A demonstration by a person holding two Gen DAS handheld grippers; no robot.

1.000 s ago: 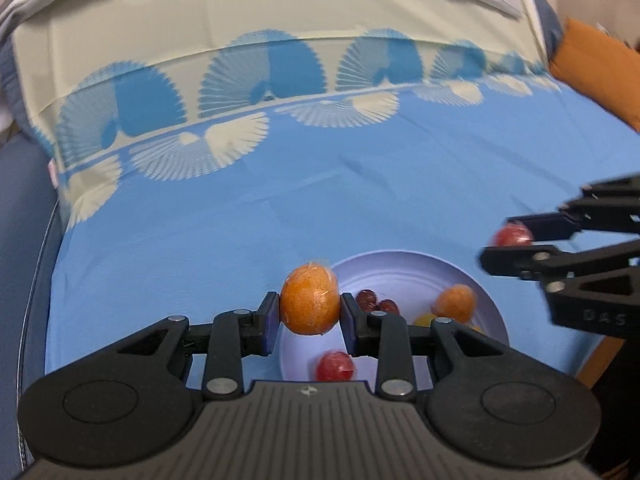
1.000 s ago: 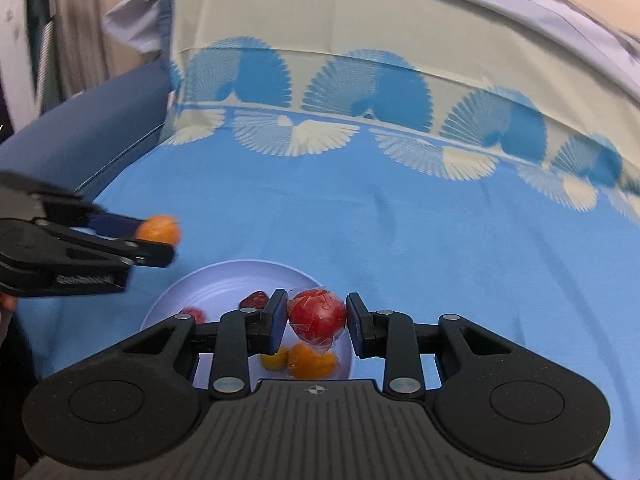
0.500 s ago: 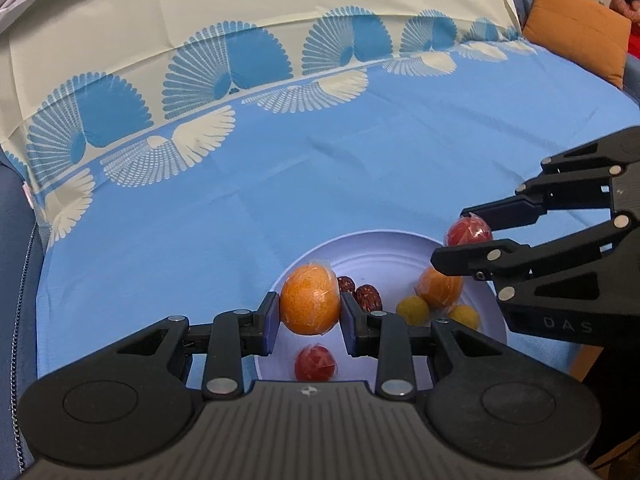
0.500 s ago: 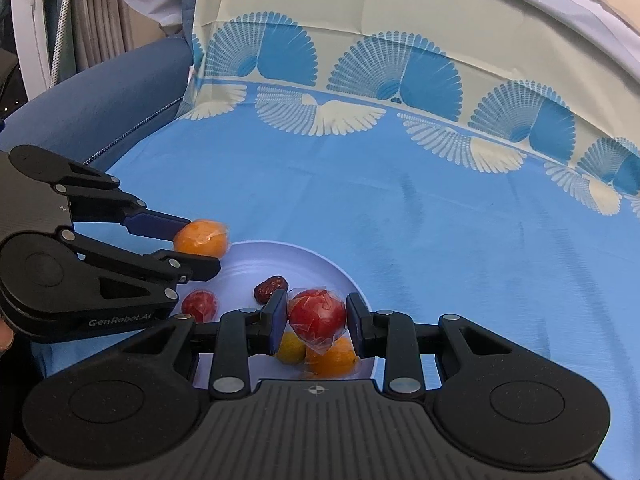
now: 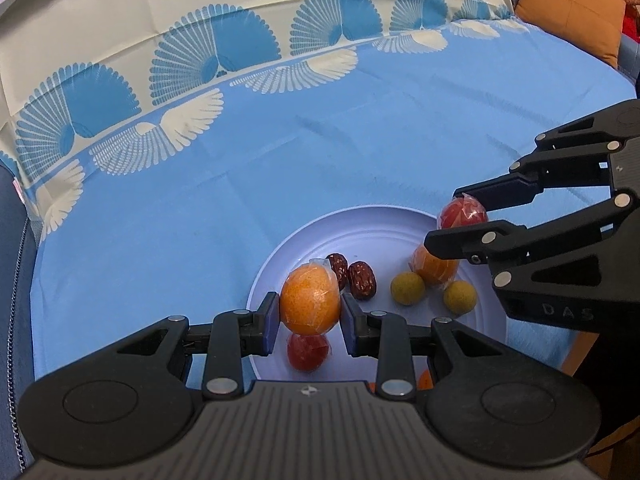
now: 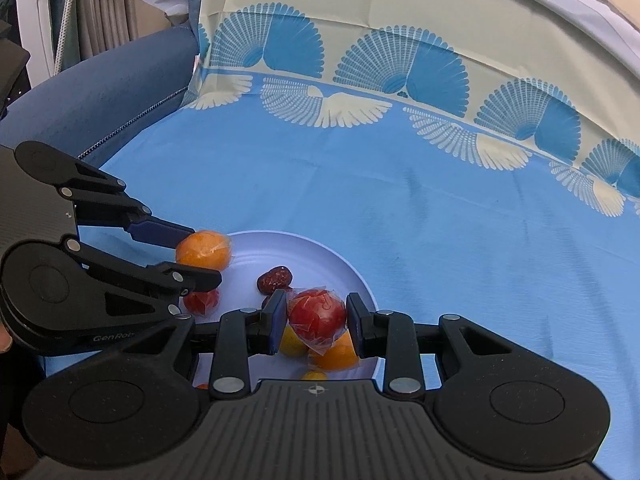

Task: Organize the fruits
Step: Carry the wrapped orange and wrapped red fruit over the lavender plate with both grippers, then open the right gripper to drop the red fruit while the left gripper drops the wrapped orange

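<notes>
The left gripper (image 5: 310, 309) is clamped on a wrapped orange (image 5: 310, 300), its blue pads pressing both sides of the fruit, which hangs above the near edge of a pale plate (image 5: 360, 224). The right gripper (image 6: 317, 322) is clamped on a wrapped red fruit (image 6: 316, 314) over the same plate — in the left wrist view it comes in from the right with that fruit at its tips, above the plate's far right rim.

On the plate lie two dark red dates (image 5: 354, 274) side by side, touching, just beyond the held orange. To their right sit two small yellow-green fruits (image 5: 407, 288), and between and behind them a second orange (image 5: 434, 268), partly hidden by the right gripper's lower finger. Another red fruit (image 5: 308, 352) in clear wrap rests on the plate right under the held orange.

The plate stands on a blue cloth (image 5: 200, 220) with a cream border printed with blue and white fans — the cloth is creased but flat. An orange cushion (image 5: 572, 20) lies at the far right corner, and a dark blue padded edge (image 6: 100, 92) runs along the left side in the right wrist view.
</notes>
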